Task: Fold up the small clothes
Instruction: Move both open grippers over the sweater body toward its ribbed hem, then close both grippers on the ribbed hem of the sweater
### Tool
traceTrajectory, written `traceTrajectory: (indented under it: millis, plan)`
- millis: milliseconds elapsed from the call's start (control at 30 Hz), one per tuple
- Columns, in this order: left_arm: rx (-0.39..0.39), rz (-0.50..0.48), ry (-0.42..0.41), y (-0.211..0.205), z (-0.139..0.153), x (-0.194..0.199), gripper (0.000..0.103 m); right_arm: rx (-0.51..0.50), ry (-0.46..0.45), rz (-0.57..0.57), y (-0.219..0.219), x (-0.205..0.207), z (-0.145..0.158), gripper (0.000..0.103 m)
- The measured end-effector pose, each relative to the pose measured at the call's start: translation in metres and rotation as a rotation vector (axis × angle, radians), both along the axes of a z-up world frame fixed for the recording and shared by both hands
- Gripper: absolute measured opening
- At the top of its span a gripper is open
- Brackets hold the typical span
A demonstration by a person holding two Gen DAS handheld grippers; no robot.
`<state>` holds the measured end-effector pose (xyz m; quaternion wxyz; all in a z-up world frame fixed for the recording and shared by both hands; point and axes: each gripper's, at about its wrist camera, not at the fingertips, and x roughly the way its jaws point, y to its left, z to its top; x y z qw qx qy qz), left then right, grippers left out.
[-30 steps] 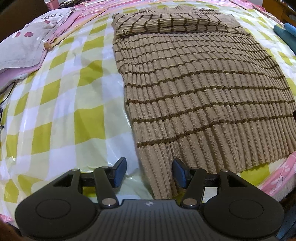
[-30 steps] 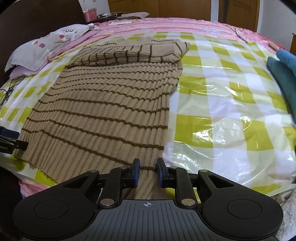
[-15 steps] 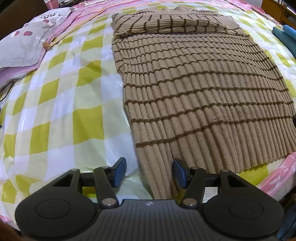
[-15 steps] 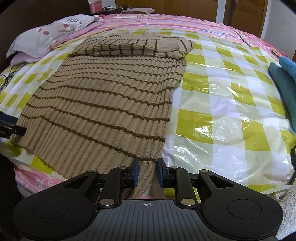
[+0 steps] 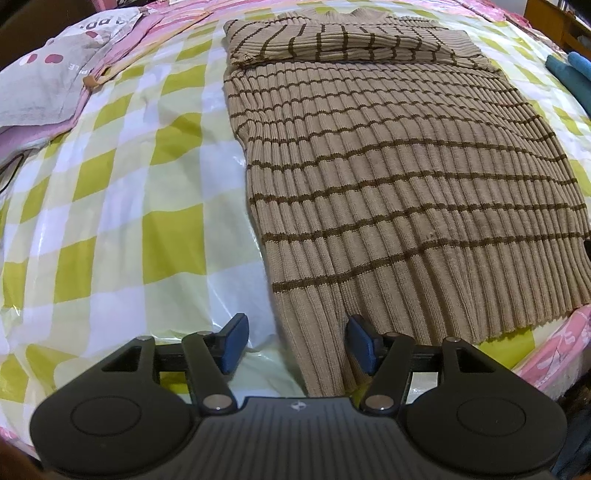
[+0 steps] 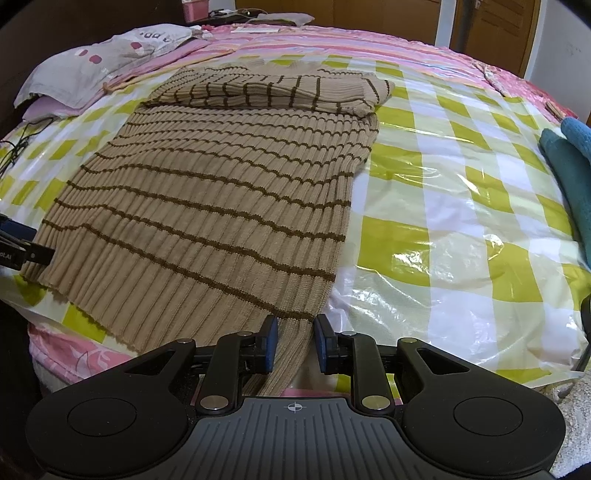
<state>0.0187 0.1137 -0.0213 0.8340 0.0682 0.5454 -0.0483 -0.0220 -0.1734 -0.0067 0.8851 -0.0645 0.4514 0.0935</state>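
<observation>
A tan ribbed sweater with thin brown stripes lies flat on the bed, its top part with the sleeves folded across at the far end. It also shows in the right wrist view. My left gripper is open, its fingers on either side of the sweater's near left hem corner. My right gripper is partly closed around the near right hem corner, with a gap still showing between the pads and the cloth. The left gripper's tip shows at the left edge of the right wrist view.
The bed has a yellow-and-white check plastic cover over pink bedding. A grey pillow lies at the far left. Blue-teal towels lie at the right edge. Wooden doors stand behind the bed.
Both grippers have drawn back slightly toward the near bed edge, and the right one has risen a little. The jaw openings look the same and the sweater has not moved.
</observation>
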Motion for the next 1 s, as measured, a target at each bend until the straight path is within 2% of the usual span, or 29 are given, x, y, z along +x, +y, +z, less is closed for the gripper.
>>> traceTrajectory:
  millis: [133,200,267,333,367,467,600,767,1000]
  plan:
    - [-0.016,-0.001,-0.004,0.002,0.0,0.0,0.06,0.0,0.002,0.005,0.0,0.0,0.0,0.022]
    - [-0.028,-0.014,-0.013,0.001,0.002,-0.003,0.052,-0.001,0.004,0.01,0.001,0.0,0.0,0.022]
    - [-0.02,-0.025,-0.023,-0.002,0.002,-0.005,0.049,-0.005,0.004,0.018,0.002,0.0,0.0,0.022]
    - [-0.027,-0.036,-0.027,-0.003,0.004,-0.005,0.041,-0.003,0.007,0.023,0.003,0.001,0.0,0.022]
    - [-0.043,-0.039,-0.024,-0.002,0.004,-0.006,0.033,0.001,0.008,0.026,0.003,0.001,0.001,0.02]
    - [-0.051,-0.039,-0.031,-0.003,0.006,-0.007,0.026,0.027,0.013,0.027,0.0,0.001,0.001,0.013]
    - [-0.09,-0.008,-0.044,0.004,0.009,-0.007,0.018,0.119,0.016,-0.004,-0.01,0.001,0.005,0.007]
    - [-0.205,0.044,-0.069,0.019,0.017,-0.006,0.017,0.303,0.011,-0.036,-0.027,0.002,0.017,0.005]
    - [-0.293,0.058,-0.096,0.024,0.023,-0.003,0.016,0.433,-0.004,-0.072,-0.038,0.01,0.03,0.005]
